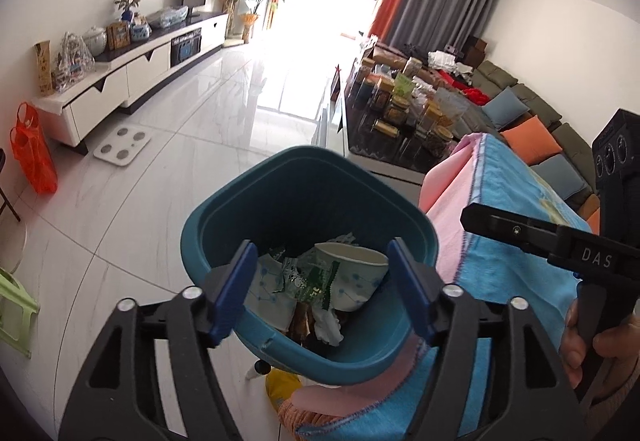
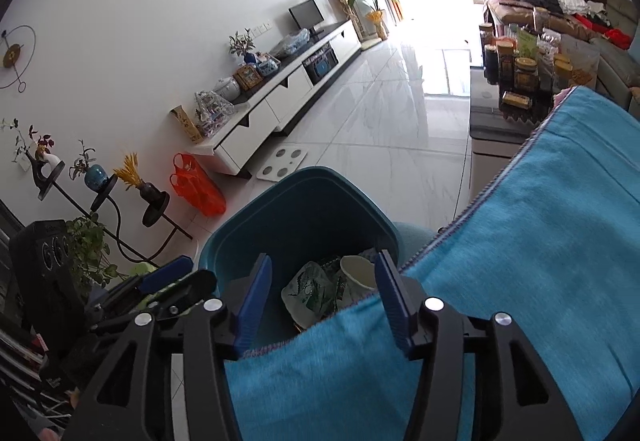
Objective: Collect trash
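Two sets of tongs, left (image 1: 322,287) and right (image 2: 324,299), stand wide and empty above the teal plastic bin (image 1: 224,217). Inside it lie a printed paper cup (image 1: 352,277) and a crinkly green wrapper (image 1: 314,281): light, crushable, best pinched at the rim or an edge.

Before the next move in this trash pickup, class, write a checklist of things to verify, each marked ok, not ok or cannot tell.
1. Left gripper empty, jaws apart: ok.
2. Right gripper empty, jaws apart: ok.
3. Paper cup and green wrapper inside the teal trash bin: ok.
4. Bin has room for more: ok, upper part bare.
5. Blue towel clear of litter: cannot tell, only partly seen.
6. Floor by the bin clear: not ok, a yellow object lies below it.
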A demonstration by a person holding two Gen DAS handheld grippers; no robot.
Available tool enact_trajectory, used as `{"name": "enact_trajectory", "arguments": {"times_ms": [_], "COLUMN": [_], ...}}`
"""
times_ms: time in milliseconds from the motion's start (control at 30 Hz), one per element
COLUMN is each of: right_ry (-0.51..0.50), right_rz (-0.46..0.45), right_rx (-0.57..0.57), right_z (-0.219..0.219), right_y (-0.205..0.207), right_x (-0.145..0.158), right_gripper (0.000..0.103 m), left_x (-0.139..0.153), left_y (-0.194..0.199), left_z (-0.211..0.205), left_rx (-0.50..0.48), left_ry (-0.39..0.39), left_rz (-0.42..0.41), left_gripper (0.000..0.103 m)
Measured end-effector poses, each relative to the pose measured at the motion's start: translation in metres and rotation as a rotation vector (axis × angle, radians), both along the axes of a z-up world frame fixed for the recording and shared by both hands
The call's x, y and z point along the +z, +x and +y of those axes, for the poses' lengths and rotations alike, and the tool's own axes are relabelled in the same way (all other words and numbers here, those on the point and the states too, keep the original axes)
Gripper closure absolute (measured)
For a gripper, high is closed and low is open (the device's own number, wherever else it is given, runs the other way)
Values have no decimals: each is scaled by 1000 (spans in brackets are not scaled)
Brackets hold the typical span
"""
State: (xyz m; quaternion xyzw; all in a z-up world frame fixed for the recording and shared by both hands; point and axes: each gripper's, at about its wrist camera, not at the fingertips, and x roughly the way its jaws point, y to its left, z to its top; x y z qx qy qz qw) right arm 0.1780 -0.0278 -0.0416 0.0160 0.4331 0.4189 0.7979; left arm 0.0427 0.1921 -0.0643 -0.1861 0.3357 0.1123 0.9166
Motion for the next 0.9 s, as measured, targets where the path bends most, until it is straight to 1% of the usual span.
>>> {"name": "enact_trajectory", "arguments": {"times_ms": [100, 167, 200, 233, 367, 433, 500, 633, 767, 833, 900], "right_ry": [19, 32, 39, 41, 36, 28, 23, 6, -7, -17, -28], "right_rz": [-56, -98, -121, -141, -250, -309, -363, -443, -507, -531, -547], "right_rx": [-12, -23, -32, -38, -80, -122, -160, -244, -336, -372, -408], "right_z": [-18, -30, -38, -44, -73, -89, -103, -133, -162, -183, -193], "right_y": [-13, -23, -28, -33, -57, -70, -81, -99, -116, -122, -130], "right_x": [9, 16, 19, 21, 31, 36, 40, 45, 48, 46, 46], "right_gripper": [42, 36, 30, 26, 18, 9, 7, 7, 7, 7, 7], "left_x": [10, 18, 21, 25, 38, 42, 45, 54, 66, 68, 70], "left_y": [-14, -24, -28, -33, -52, -58, -62, -69, -76, -75, -72], "left_z": [-7, -15, -19, -25, -52, -63, -74, -97, -127, -142, -155], "left_rx": [-10, -17, -22, -29, -49, -47, -42, -40, -49, -67, -90], "left_ry": [18, 34, 48, 65, 124, 135, 139, 156, 207, 223, 234], "left_rz": [-48, -85, -98, -115, -181, -200, -217, -273, -337, -348, -350], "left_gripper": [23, 11, 7, 6, 6, 6, 6, 6, 6, 6, 6]}}
